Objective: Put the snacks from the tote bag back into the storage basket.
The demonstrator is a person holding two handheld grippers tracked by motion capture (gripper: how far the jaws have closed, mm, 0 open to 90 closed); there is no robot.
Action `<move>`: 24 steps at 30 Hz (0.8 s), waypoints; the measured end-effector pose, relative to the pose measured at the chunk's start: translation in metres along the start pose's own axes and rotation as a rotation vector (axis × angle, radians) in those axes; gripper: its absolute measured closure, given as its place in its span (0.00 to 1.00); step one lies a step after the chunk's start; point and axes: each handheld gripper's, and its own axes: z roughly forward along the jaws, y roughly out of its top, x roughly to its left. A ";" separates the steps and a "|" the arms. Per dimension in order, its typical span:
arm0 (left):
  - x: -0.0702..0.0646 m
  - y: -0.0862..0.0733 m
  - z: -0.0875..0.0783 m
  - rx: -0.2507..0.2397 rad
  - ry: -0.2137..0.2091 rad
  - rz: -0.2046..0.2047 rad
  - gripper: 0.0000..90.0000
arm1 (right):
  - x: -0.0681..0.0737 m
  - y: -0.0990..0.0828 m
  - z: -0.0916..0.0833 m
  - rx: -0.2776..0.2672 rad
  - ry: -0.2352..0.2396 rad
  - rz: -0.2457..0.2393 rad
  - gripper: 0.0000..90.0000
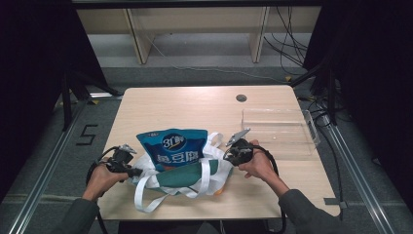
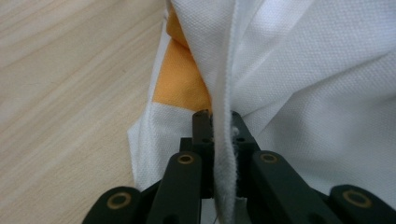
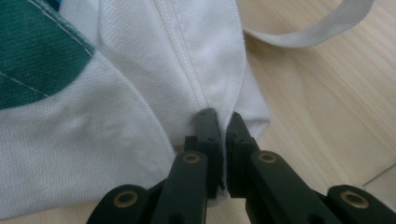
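Observation:
A white cloth tote bag (image 1: pixel 195 178) with green and orange patches lies on the wooden table (image 1: pixel 195 105). A blue snack pouch (image 1: pixel 173 146) sticks out of its mouth toward the far side. My left gripper (image 1: pixel 138 171) is shut on the bag's left edge; in the left gripper view a white fabric seam (image 2: pixel 223 140) is pinched between the jaws, next to an orange patch (image 2: pixel 180 84). My right gripper (image 1: pixel 228 157) is shut on the bag's right edge; in the right gripper view the white cloth (image 3: pixel 187 70) is clamped at a stitched seam, green patch (image 3: pixel 37 51) at left.
A clear plastic tray (image 1: pixel 280 127) stands on the table's right side, just beyond my right gripper. A round cable hole (image 1: pixel 241 97) sits near the far edge. The bag's white handles (image 1: pixel 146 195) loop toward the near edge. Cables trail on the floor behind.

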 end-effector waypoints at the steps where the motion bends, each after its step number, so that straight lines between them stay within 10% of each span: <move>1: 0.000 0.001 0.000 -0.002 -0.002 -0.007 0.94 | 0.000 0.000 0.000 0.000 0.000 0.000 0.97; 9: 0.001 0.006 -0.010 -0.042 0.046 0.005 0.73 | -0.007 0.008 -0.002 -0.034 -0.066 0.045 0.81; 15: -0.007 0.016 -0.034 -0.137 0.090 0.007 0.52 | 0.000 0.016 -0.048 -0.171 -0.155 -0.005 0.64; 22: -0.024 0.033 -0.056 -0.177 0.135 0.112 0.53 | 0.033 0.027 -0.095 -0.283 -0.046 -0.109 0.58; 24: -0.031 0.035 -0.055 -0.203 0.129 0.086 0.52 | 0.042 0.032 -0.102 -0.301 -0.027 -0.124 0.56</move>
